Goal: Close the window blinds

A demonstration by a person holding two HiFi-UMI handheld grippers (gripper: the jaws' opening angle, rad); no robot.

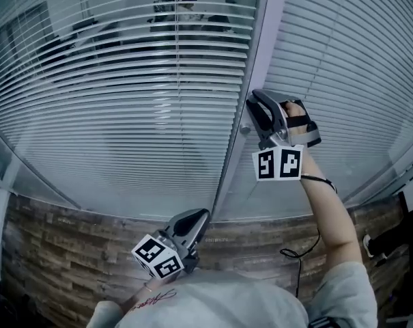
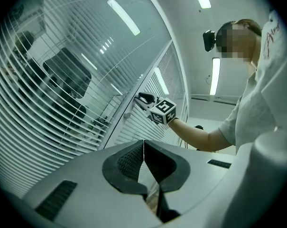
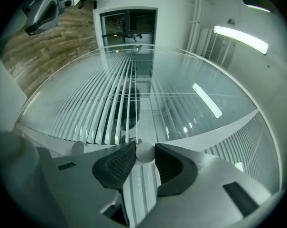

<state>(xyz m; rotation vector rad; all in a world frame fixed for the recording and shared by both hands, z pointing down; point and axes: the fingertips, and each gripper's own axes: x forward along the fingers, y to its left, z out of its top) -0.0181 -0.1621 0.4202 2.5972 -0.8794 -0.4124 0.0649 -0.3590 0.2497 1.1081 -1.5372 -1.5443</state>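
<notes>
White slatted blinds [image 1: 138,115] hang behind glass on the left of a pale upright frame [image 1: 254,53], and their slats are tilted so the room behind shows through. A second set of blinds [image 1: 343,67] fills the pane on the right. My right gripper [image 1: 255,118] is raised to the frame, shut on a small round white knob [image 3: 144,153] that sits between its two pads [image 3: 119,163]. Another knob [image 3: 78,148] sticks out just to its left. My left gripper [image 1: 192,221] hangs low near my chest, shut and empty, its pads [image 2: 129,163] meeting at the tip.
A wood-look panel [image 1: 56,251] runs below the glass. Dark chairs [image 1: 175,9] stand in the room behind the left pane. A cable [image 1: 298,258] trails from my right forearm. Ceiling strip lights [image 3: 240,37] reflect in the glass.
</notes>
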